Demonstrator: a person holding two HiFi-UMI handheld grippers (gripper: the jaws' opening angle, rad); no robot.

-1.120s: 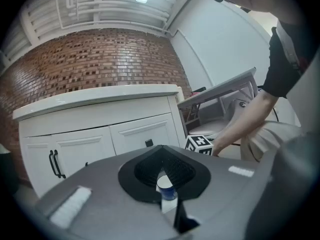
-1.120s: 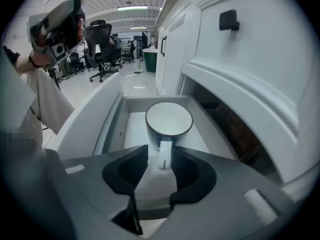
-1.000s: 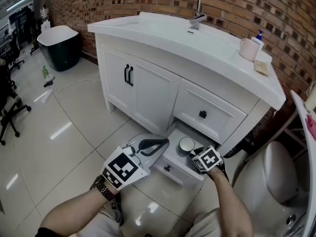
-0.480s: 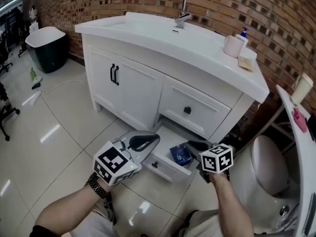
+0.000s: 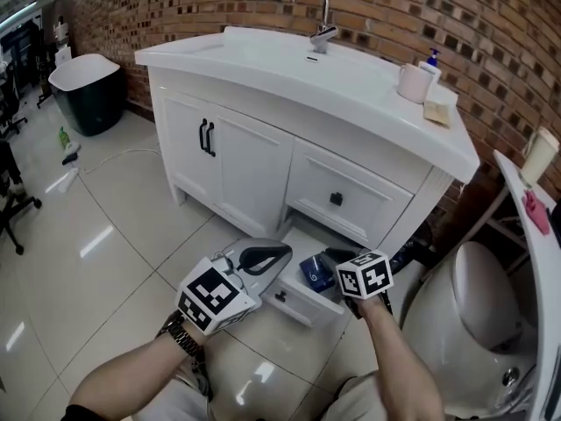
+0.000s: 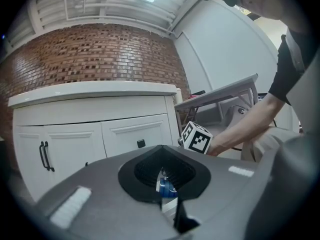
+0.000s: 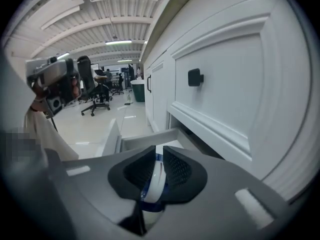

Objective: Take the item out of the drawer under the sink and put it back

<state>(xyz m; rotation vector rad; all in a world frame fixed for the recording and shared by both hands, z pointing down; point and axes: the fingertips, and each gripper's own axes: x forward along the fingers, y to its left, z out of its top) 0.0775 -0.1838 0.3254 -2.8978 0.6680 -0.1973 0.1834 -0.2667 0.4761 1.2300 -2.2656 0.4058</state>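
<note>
A bathroom set up inside a larger office hall. A white vanity (image 5: 263,165) with basin and chrome tap (image 5: 317,16) stands against a brick wall (image 5: 491,24). A toilet (image 5: 473,296) sits right of the vanity and a dark tub (image 5: 88,95) left, with office chairs (image 7: 95,91) beyond on the glossy tiled floor (image 5: 105,235).

On the white counter (image 5: 263,64), against the brick wall: tap (image 5: 317,16) far centre; mug (image 5: 412,82), pump bottle (image 5: 431,62) and tan cloth (image 5: 436,112) at the right end. On the tiled floor (image 5: 114,235): bin (image 5: 83,90) and green bottle (image 5: 63,136) far left, toilet (image 5: 473,314) near right. Below, bottom drawer (image 5: 298,295) pulled out.
</note>
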